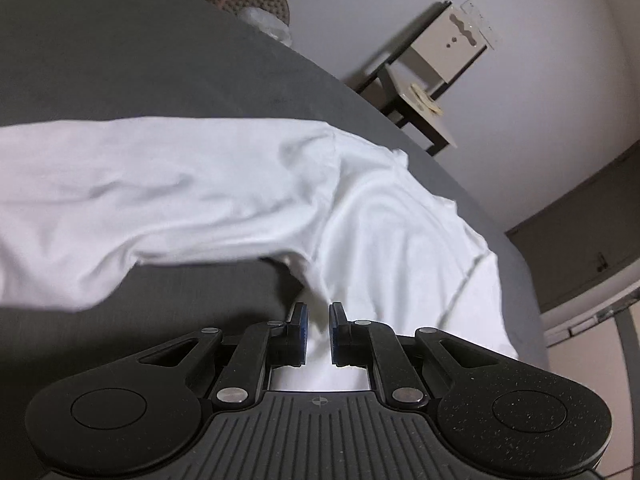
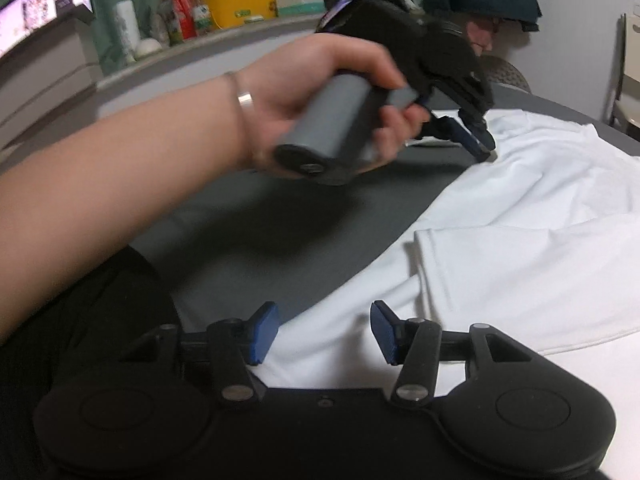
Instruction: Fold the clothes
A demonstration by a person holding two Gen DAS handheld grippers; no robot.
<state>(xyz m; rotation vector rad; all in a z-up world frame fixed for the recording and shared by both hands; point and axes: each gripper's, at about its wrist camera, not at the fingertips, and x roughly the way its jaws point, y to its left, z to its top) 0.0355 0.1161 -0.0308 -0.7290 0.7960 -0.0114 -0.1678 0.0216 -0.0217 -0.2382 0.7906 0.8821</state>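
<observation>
Left wrist view first. Left gripper (image 1: pixel 317 330) low at six o'clock, jaws drawn close with a fold of the white garment (image 1: pixel 224 184) pinched between the blue pads (image 1: pixel 304 334). Cloth running up from the grip toward twelve, then spreading out to nine o'clock in one long band and down to four o'clock along the edge of the grey bed sheet (image 1: pixel 120 60). Grey showing under the lifted band at seven to eight o'clock. Off the bed at two o'clock, a small side table (image 1: pixel 416 108) with a white box (image 1: pixel 452 44) against the wall. At twelve, a woven round seat (image 1: pixel 256 0), partly hidden.

Over to the right wrist view. Right gripper (image 2: pixel 324 330) at six o'clock, jaws standing well apart, nothing pressed between the pads, white garment (image 2: pixel 520 248) lying just beneath and stretching out to three o'clock. A folded edge at four o'clock, layered over more white cloth. At twelve to one o'clock, a bare hand (image 2: pixel 320 92) with a bracelet (image 2: pixel 244 98) wrapped round the grey handle of the left gripper (image 2: pixel 478 142), tips down on the garment's far edge. Grey bed sheet (image 2: pixel 280 220) open through the centre. Cluttered shelf (image 2: pixel 224 4) at eleven.
</observation>
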